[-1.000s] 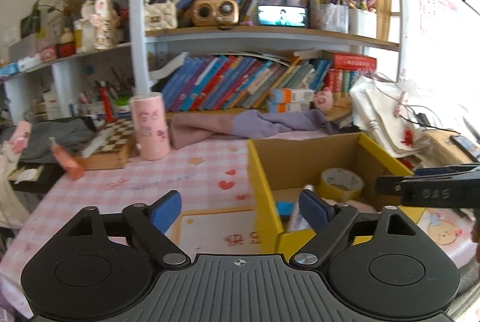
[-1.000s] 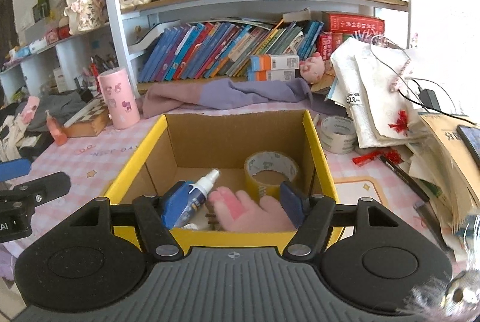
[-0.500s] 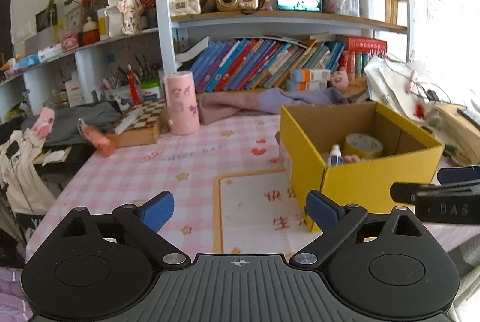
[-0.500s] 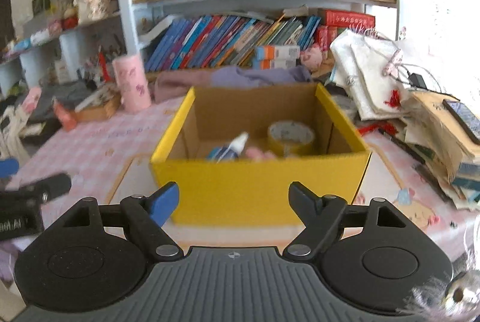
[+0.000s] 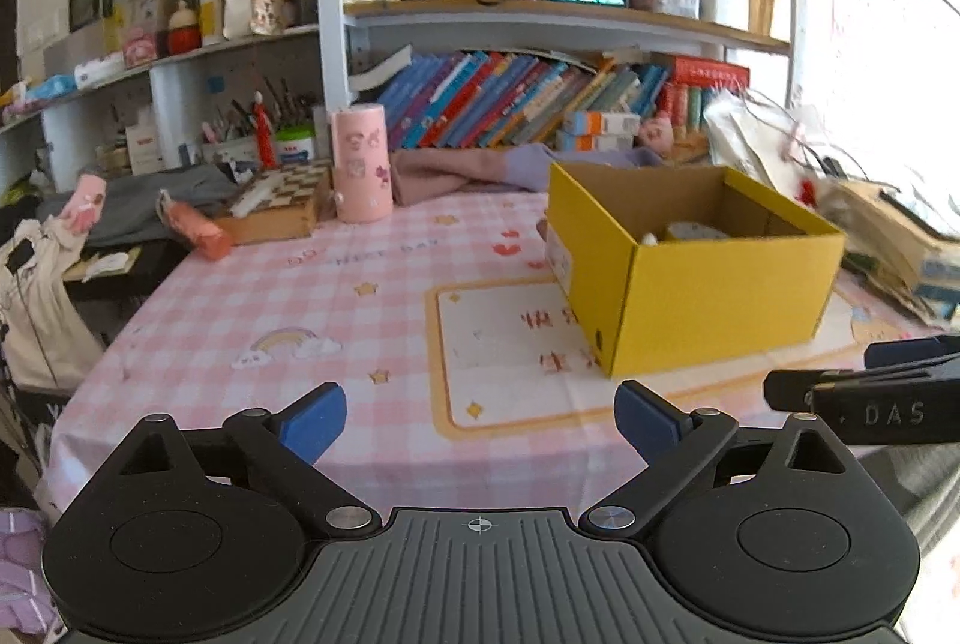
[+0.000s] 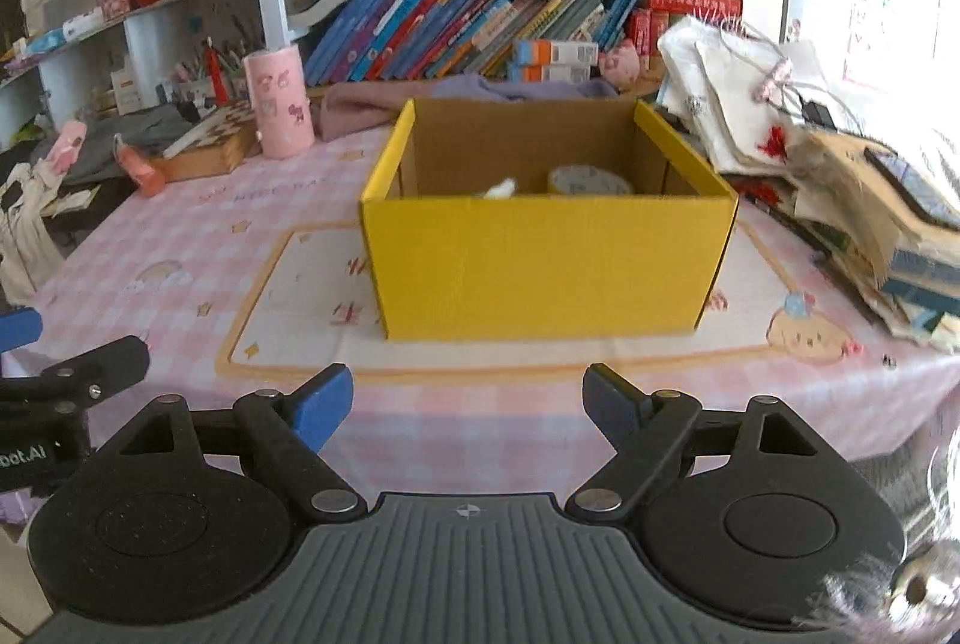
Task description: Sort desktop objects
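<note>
A yellow cardboard box (image 6: 546,254) stands on the pink checked tablecloth (image 6: 180,248); it also shows in the left wrist view (image 5: 714,302). Inside it I see a tape roll (image 6: 591,179) and the white tip of a spray bottle (image 6: 501,189). My right gripper (image 6: 468,398) is open and empty, near the table's front edge, in front of the box. My left gripper (image 5: 480,419) is open and empty, at the front edge left of the box. The right gripper's finger shows in the left wrist view (image 5: 864,392).
A pink cylinder (image 6: 279,110), a chessboard box (image 6: 210,146) and an orange tube (image 6: 138,170) stand at the back left. Stacked papers and bags (image 6: 840,176) crowd the right side. Bookshelves (image 6: 480,26) and purple cloth (image 6: 420,98) lie behind.
Both grippers have pulled back from the box toward the table's front edge. The right gripper was over the box's contents a second ago; now it is outside, empty.
</note>
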Demonstrator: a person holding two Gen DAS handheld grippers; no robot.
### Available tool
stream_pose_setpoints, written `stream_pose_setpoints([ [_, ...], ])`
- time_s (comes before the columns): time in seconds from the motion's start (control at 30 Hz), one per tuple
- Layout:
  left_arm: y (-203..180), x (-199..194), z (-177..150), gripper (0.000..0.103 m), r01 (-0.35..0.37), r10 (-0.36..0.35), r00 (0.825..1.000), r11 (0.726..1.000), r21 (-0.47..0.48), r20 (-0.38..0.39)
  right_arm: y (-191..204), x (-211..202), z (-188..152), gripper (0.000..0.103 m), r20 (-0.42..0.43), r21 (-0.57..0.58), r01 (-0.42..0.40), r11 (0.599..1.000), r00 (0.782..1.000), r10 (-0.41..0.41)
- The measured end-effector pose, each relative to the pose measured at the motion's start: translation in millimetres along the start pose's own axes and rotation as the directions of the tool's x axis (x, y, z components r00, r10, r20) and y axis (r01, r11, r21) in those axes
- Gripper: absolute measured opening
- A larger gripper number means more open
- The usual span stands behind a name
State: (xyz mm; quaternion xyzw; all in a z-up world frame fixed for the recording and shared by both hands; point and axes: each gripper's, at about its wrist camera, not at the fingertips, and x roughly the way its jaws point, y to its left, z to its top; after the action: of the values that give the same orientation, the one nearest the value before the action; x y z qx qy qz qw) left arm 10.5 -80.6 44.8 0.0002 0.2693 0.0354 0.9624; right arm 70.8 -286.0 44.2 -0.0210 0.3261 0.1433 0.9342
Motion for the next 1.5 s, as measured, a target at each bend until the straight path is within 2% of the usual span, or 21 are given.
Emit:
stream_pose_setpoints([
  [0.1, 3.0, -3.8, -6.5, 0.1, 0.013, -0.014, 0.999, 1.0, -0.012, -0.031, 7.5, -5.7, -11.4, 0.083, -0.027, -0.007, -0.006, 1.0, 1.0, 0.006],
  [0.23, 6.7, -8.8, -14.9, 0.101, 0.01, -0.011, 0.998, 1.0, -0.019, -0.065, 13.8, -16.0, -21.6, 0.083, -0.022, -0.015, -0.001, 1.0, 1.0, 0.001],
  [0.3, 8.5, -12.5, -18.1, 0.101, 0.002, -0.003, 0.997, 1.0, -0.02, -0.073, 14.8, -19.8, -26.3, 0.087, -0.023, -0.009, 0.0, 1.0, 1.0, -0.001],
  [0.57, 13.4, -26.3, -29.9, 0.102, -0.018, 0.019, 0.994, 1.0, 0.007, -0.103, 24.5, -28.0, -38.9, 0.088, -0.044, 0.002, -0.018, 1.0, 0.999, 0.018],
  [1.1, 18.9, -32.6, -32.8, 0.102, -0.036, 0.036, 0.995, 0.999, 0.004, -0.097, 41.0, -35.5, -45.4, 0.089, -0.044, -0.06, -0.04, 0.997, 0.998, 0.037],
  [1.5, 16.6, -32.9, -30.6, 0.103, -0.04, 0.042, 0.995, 0.999, 0.026, -0.089, 40.3, -36.5, -44.4, 0.089, -0.034, -0.059, -0.031, 0.998, 0.999, 0.029],
])
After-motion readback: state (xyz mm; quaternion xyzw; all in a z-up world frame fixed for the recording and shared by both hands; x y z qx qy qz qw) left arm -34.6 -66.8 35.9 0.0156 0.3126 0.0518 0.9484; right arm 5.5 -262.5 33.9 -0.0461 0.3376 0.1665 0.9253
